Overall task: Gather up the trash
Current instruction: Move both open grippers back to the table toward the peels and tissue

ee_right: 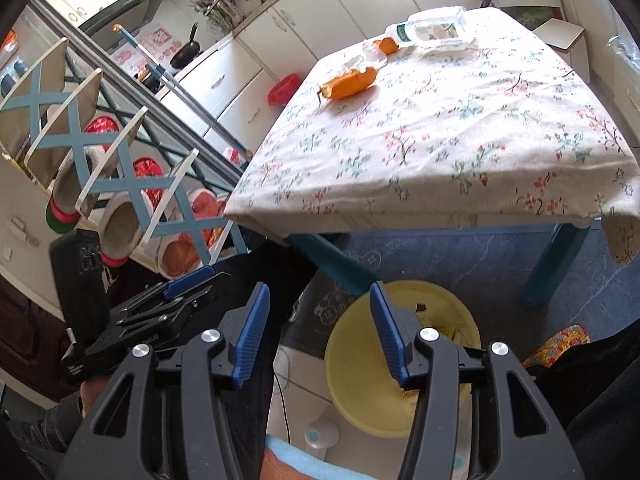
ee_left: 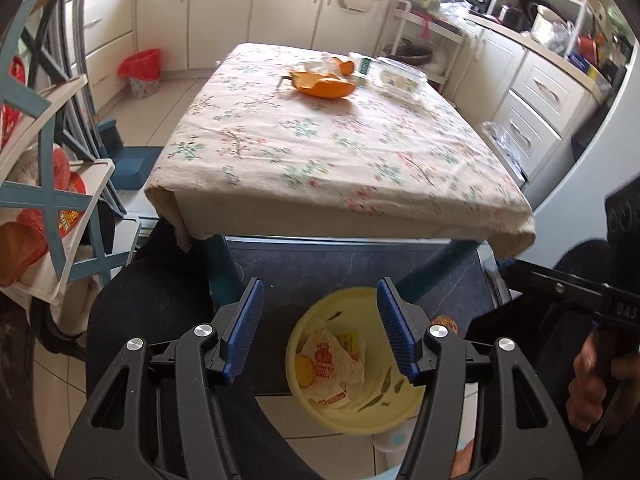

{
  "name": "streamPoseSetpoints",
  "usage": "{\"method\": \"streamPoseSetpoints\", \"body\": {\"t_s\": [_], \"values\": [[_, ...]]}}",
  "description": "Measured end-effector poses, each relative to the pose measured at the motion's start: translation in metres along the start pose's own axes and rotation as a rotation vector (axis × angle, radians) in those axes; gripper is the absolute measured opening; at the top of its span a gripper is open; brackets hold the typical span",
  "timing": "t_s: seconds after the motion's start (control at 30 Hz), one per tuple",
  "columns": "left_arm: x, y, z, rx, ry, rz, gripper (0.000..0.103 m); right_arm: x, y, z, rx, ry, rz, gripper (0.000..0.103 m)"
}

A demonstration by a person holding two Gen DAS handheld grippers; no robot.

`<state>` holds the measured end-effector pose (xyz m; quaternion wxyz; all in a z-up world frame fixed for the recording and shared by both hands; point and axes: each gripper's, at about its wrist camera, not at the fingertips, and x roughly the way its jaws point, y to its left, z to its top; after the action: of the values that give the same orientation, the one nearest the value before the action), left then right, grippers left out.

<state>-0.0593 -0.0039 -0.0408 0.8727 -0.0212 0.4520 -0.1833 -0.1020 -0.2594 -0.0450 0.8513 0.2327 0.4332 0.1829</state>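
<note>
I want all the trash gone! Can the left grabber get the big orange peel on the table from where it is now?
Probably not yet. The left gripper is open and empty, low over the yellow bin, while the orange peel lies at the table's far end. Nothing blocks the way; it just needs moving forward.

White raised letters "DAS" read on the black body of the right gripper (ee_left: 618, 310). Crumpled white wrapper with red print (ee_left: 332, 364) in yellow bin: lettering present, possibly Chinese, illegible.
</note>
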Motion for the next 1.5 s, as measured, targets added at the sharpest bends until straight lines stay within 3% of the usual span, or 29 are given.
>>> {"method": "streamPoseSetpoints", "body": {"t_s": [0.2, 0.3, 0.43, 0.6, 0.77, 0.93, 1.0, 1.03, 1.1, 1.17, 1.5], "values": [[0.020, 0.022, 0.025, -0.047, -0.023, -0.003, 0.057, 0.005, 0.000, 0.035, -0.001, -0.074, -0.026, 0.059], [0.033, 0.031, 0.036, -0.066, -0.039, 0.001, 0.057, 0.017, 0.008, 0.082, -0.053, -0.117, -0.054, 0.068], [0.047, 0.038, 0.043, -0.091, -0.045, -0.006, 0.057, 0.047, 0.015, 0.158, -0.095, -0.165, -0.119, 0.072], [0.057, 0.043, 0.045, -0.094, -0.053, -0.005, 0.059, 0.136, 0.010, 0.252, -0.120, -0.073, -0.227, 0.072], [0.064, 0.045, 0.044, -0.093, -0.045, -0.015, 0.060, 0.214, -0.001, 0.304, -0.133, 0.015, -0.316, 0.072], [0.064, 0.049, 0.045, -0.100, -0.054, -0.023, 0.062, 0.247, -0.010, 0.318, -0.100, 0.040, -0.338, 0.072], [0.064, 0.050, 0.044, -0.106, -0.053, -0.025, 0.062, 0.253, -0.013, 0.316, -0.101, 0.050, -0.353, 0.068], [0.065, 0.051, 0.044, -0.110, -0.051, -0.027, 0.062, 0.255, -0.015, 0.314, -0.104, 0.056, -0.357, 0.054], [0.066, 0.051, 0.043, -0.110, -0.050, -0.029, 0.062, 0.255, -0.014, 0.311, -0.131, 0.040, -0.385, 0.042], [0.066, 0.049, 0.043, -0.103, -0.049, -0.027, 0.062, 0.251, -0.018, 0.308, -0.132, 0.035, -0.388, 0.023], [0.065, 0.042, 0.042, -0.078, -0.054, -0.015, 0.063, 0.175, -0.038, 0.274, -0.111, -0.007, -0.369, 0.019]]}}
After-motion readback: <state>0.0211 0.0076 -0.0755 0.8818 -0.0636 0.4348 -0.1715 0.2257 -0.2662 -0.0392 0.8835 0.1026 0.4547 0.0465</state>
